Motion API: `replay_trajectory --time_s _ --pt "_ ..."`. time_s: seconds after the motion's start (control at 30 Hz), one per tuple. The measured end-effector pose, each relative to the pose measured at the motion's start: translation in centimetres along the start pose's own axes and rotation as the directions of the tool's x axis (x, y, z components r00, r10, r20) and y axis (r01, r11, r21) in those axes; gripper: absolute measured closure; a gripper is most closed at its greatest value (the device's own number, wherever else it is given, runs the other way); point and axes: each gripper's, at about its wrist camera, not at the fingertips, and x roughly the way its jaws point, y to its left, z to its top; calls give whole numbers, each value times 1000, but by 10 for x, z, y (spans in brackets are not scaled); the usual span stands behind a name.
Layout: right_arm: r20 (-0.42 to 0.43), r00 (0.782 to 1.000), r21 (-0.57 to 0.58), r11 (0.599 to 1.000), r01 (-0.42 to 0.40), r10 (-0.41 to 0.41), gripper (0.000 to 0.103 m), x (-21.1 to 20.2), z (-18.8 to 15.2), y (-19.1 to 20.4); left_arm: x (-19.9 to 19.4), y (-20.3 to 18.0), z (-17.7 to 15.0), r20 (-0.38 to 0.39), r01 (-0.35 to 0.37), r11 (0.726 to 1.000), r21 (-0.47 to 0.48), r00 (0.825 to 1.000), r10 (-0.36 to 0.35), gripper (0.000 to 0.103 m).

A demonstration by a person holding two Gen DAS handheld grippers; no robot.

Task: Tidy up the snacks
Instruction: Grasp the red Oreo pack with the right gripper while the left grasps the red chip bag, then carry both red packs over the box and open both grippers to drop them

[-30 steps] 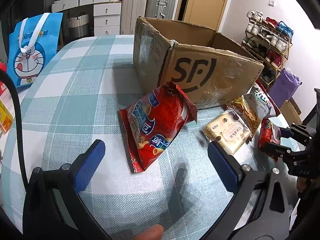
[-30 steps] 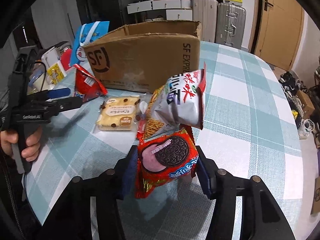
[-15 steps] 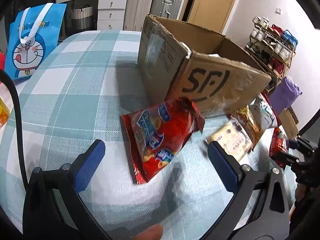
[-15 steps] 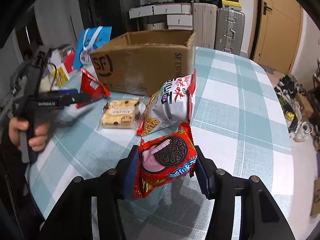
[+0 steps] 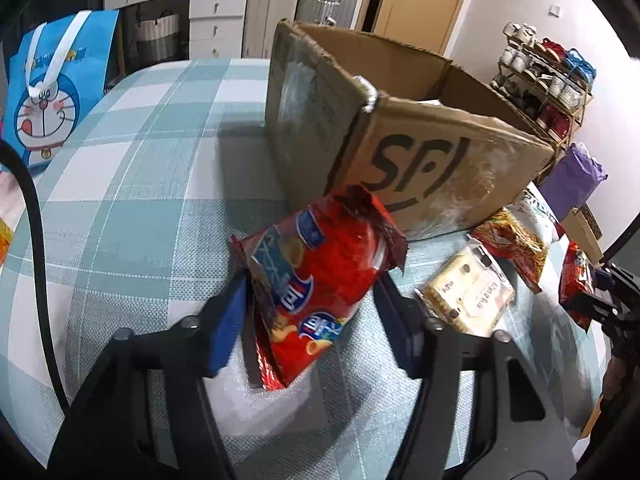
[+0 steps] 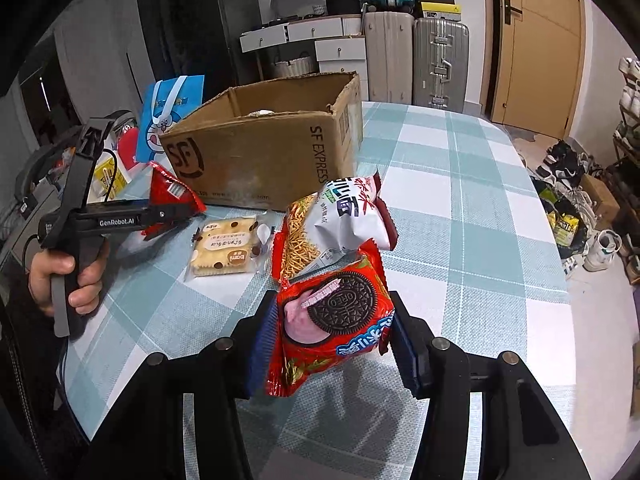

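Bench (image 6: 472,184) with teal-and-white checked cloth carries an open brown cardboard box (image 6: 264,160). Just in front of the box, the left claw (image 5: 308,312), its jaws just drawn in, pinches a red crinkled chip bag (image 5: 320,276). The right claw (image 6: 332,336) pinches a red Oreo packet (image 6: 332,316), beside a clear-wrapped biscuit pack (image 6: 226,248).

I see glossy, crinkled foil on the red chip bag (image 5: 320,280) and Oreo packet (image 6: 332,320). The cardboard box (image 5: 432,168) looks matt and scuffed; the checked tablecloth (image 5: 140,168) is woven cloth.
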Motion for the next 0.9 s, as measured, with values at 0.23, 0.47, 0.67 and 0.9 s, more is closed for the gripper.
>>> replay_trajectory --time_s 0.23,0.47,0.67,0.9 --pt "-3 1000 -7 1000 -5 5 50 2 0 4 -12 -7 -10 9 23 999 37 1000 -24 61" --pt "16 1000 -19 1000 -21 21 50 -3 2 9 -36 -12 -18 57 61 997 51 996 -64 62" --pt "55 998 -24 1000 -20 21 50 -14 5 12 -57 -21 -20 93 86 993 80 991 -93 61" --pt "110 994 -1 1000 -14 14 50 -25 9 9 -79 -26 -18 132 106 991 76 985 -115 61"
